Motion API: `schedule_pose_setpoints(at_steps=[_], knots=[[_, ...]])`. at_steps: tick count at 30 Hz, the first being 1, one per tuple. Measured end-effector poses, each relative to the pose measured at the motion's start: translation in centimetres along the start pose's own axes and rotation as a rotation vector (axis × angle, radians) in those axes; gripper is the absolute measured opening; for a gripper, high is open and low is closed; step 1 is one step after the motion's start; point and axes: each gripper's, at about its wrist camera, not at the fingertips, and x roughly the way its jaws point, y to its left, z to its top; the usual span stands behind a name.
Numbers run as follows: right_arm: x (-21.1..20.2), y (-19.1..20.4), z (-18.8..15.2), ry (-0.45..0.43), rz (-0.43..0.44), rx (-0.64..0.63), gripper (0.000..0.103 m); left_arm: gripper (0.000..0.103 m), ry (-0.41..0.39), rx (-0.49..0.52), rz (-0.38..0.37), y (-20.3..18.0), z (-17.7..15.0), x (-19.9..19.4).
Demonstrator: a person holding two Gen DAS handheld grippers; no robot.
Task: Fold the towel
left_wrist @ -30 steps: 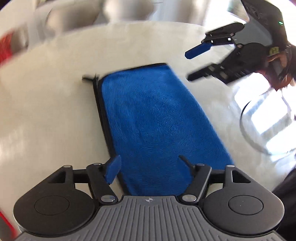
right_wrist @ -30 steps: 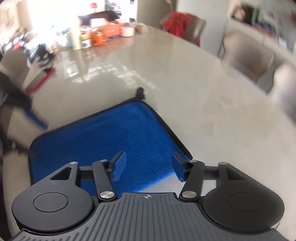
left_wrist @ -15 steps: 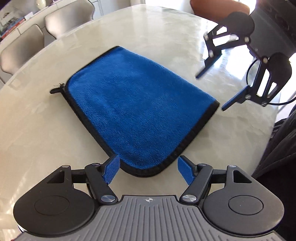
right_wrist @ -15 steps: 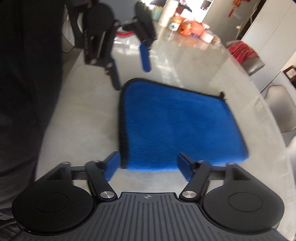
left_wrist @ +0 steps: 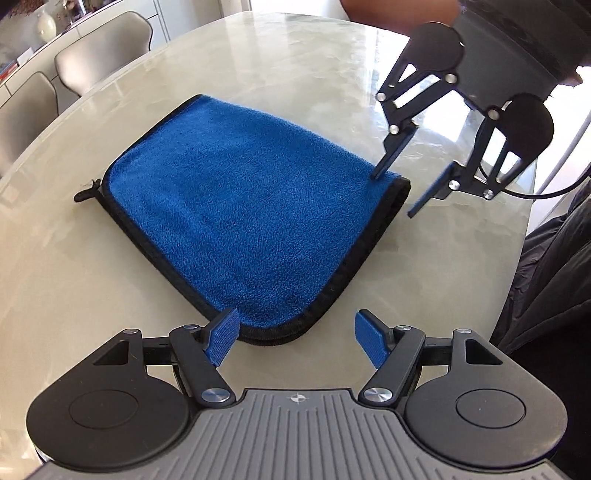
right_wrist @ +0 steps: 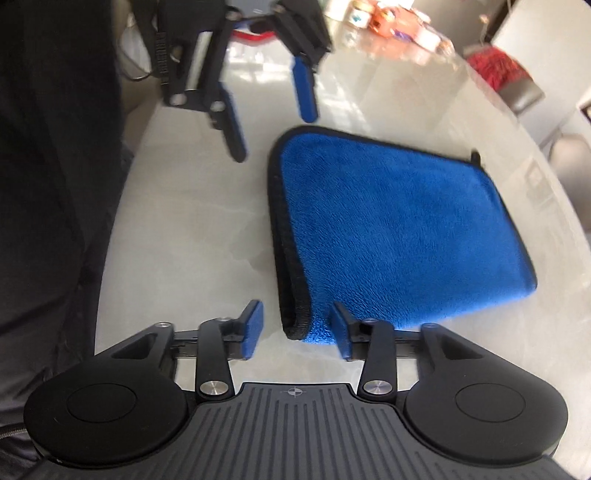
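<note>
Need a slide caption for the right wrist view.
Right hand-held gripper closing around a corner of the folded blue towel on the table.

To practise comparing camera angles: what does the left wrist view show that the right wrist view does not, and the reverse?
Only the left wrist view shows two pale chairs beyond the table.

Only the right wrist view shows colourful clutter at the table's far end and a red item on a chair.

Both show the folded blue towel, the table, the left gripper, jaws apart at one corner, and the right gripper, closing around another.
</note>
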Motion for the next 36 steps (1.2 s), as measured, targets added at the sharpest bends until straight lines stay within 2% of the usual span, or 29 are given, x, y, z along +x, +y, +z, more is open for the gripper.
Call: schedule_pose_setpoints(at_steps=[3, 4, 6, 7, 10, 12, 15, 16, 19, 24, 30, 31, 32, 35, 36], knots=[[0.0, -0.7, 0.0, 0.004, 0.022, 0.048, 0.035, 0.073, 0.000, 0.012, -0.002, 0.0, 0.2, 0.1], [0.0, -1.0, 0.0, 0.010, 0.027, 0.071, 0.029, 0.073, 0.001, 0.020, -0.006, 0.0, 0.3, 0.2], [0.0, -1.8, 0.2, 0.025, 0.041, 0.139, 0.024, 0.073, -0.001, 0.036, -0.006, -0.1, 0.5, 0.3], [0.1, -2.3, 0.4, 0.031, 0.045, 0.164, 0.017, 0.073, -0.001, 0.049, -0.006, -0.1, 0.6, 0.3], [0.0, -4.2, 0.8, 0.048, 0.083, 0.308, 0.013, 0.073, -0.001, 0.090, -0.010, -0.3, 0.9, 0.4], [-0.1, -6.0, 0.3, 0.035, 0.127, 0.476, 0.008, 0.073, 0.001, 0.107, -0.015, -0.3, 1.1, 0.6], [-0.4, -9.1, -1.3, -0.015, 0.222, 0.735, 0.008, 0.073, 0.011, 0.129, -0.027, -0.4, 1.5, 1.0], [-0.4, -9.5, -1.6, -0.021, 0.230, 0.763, 0.008, 0.073, 0.014, 0.137, -0.031, -0.4, 1.6, 1.1], [-0.8, -10.6, -2.5, -0.036, 0.231, 0.814, 0.008, 0.073, 0.020, 0.145, -0.031, -0.4, 1.8, 1.4], [-1.6, -10.2, -2.1, -0.047, 0.242, 0.768, 0.008, 0.073, 0.024, 0.139, -0.039, -0.2, 1.9, 1.6], [-1.8, -12.5, -2.3, -0.078, 0.242, 0.834, 0.008, 0.073, 0.023, 0.156, -0.003, 0.2, 2.1, 2.1], [-1.8, -12.9, -2.5, -0.086, 0.246, 0.846, 0.008, 0.070, 0.034, 0.147, -0.009, 0.5, 2.2, 2.3], [-1.9, -12.9, -2.4, -0.088, 0.251, 0.837, 0.009, 0.058, 0.045, 0.138, -0.014, 0.8, 2.2, 2.4], [-2.3, -12.6, -2.2, -0.088, 0.277, 0.802, 0.010, 0.043, 0.041, 0.095, -0.019, 1.7, 2.5, 2.6], [-2.3, -12.4, -2.0, -0.088, 0.278, 0.784, 0.011, 0.042, 0.037, 0.087, -0.022, 1.9, 2.5, 2.5]])
